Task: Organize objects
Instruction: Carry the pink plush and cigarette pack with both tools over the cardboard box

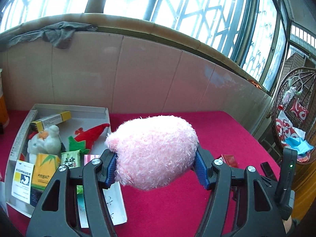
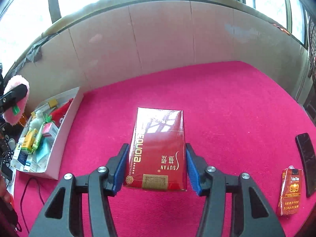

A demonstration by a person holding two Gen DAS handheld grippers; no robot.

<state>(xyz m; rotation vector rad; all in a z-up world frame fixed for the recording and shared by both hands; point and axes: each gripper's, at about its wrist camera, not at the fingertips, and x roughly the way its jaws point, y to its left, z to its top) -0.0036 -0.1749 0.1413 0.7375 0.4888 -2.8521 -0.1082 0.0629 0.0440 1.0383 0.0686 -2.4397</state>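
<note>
Two grippers work over the pink-covered bench (image 2: 217, 98). Left gripper (image 1: 156, 167) has its blue fingers (image 1: 111, 167) pressed into a fluffy pink plush toy (image 1: 154, 150), lifted beside the white box (image 1: 106, 116) of small packages near the bench's left edge. Right gripper (image 2: 156, 167) has a red cigarette carton (image 2: 158, 150) between its fingers (image 2: 192, 169); whether they press on it I cannot tell. An orange pack (image 2: 290, 191) lies by the right edge.

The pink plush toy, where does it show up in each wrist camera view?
Left wrist view: the pink plush toy fills the centre, held between the left gripper pads.
Right wrist view: it sits at the far left edge, above the white box.
Shared landmark: the white box of sorted items on the pink cloth.
</note>
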